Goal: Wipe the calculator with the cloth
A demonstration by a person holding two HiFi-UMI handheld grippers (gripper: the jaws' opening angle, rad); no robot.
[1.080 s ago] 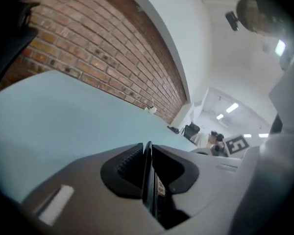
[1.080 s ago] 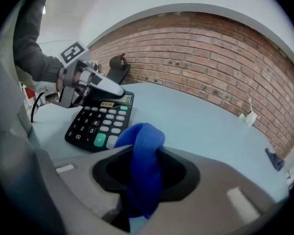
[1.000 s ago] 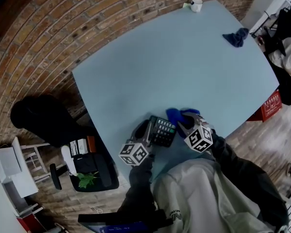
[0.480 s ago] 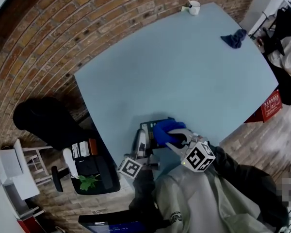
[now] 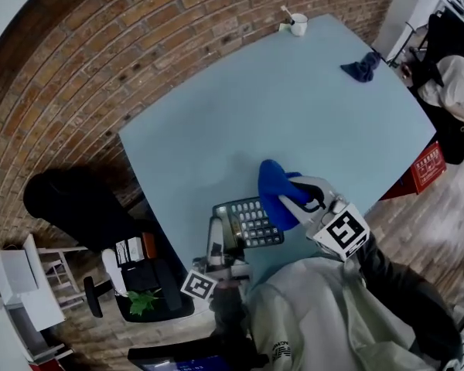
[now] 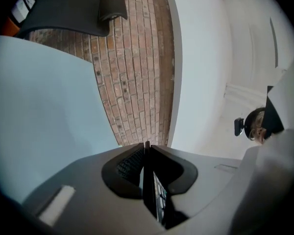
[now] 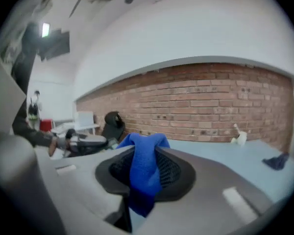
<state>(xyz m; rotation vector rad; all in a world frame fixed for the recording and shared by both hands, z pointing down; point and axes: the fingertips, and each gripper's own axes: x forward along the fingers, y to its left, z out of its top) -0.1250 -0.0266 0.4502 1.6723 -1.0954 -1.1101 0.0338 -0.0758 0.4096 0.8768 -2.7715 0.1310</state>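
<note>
The dark calculator (image 5: 254, 221) with pale keys is lifted off the light-blue table (image 5: 294, 107), its key face towards the head camera. My left gripper (image 5: 220, 234) is shut on its left edge. In the left gripper view the calculator (image 6: 158, 199) shows edge-on as a thin slab pinched between the pads of that gripper (image 6: 147, 148). My right gripper (image 5: 295, 197) is shut on a bright blue cloth (image 5: 274, 192), which hangs just above the calculator's upper right corner. In the right gripper view the cloth (image 7: 144, 173) bulges out between the jaws of the right gripper (image 7: 145, 155) and hides the calculator.
A white cup (image 5: 298, 25) with a stick in it stands at the table's far corner, and a dark blue rag (image 5: 361, 68) lies near the far right edge. A black chair (image 5: 69, 199) and a low shelf with a plant (image 5: 143, 300) stand left of the table, against the brick wall.
Both grippers have risen. The calculator has come up off the table and turned to face the camera, and the cloth has been lifted from its right side to above it.
</note>
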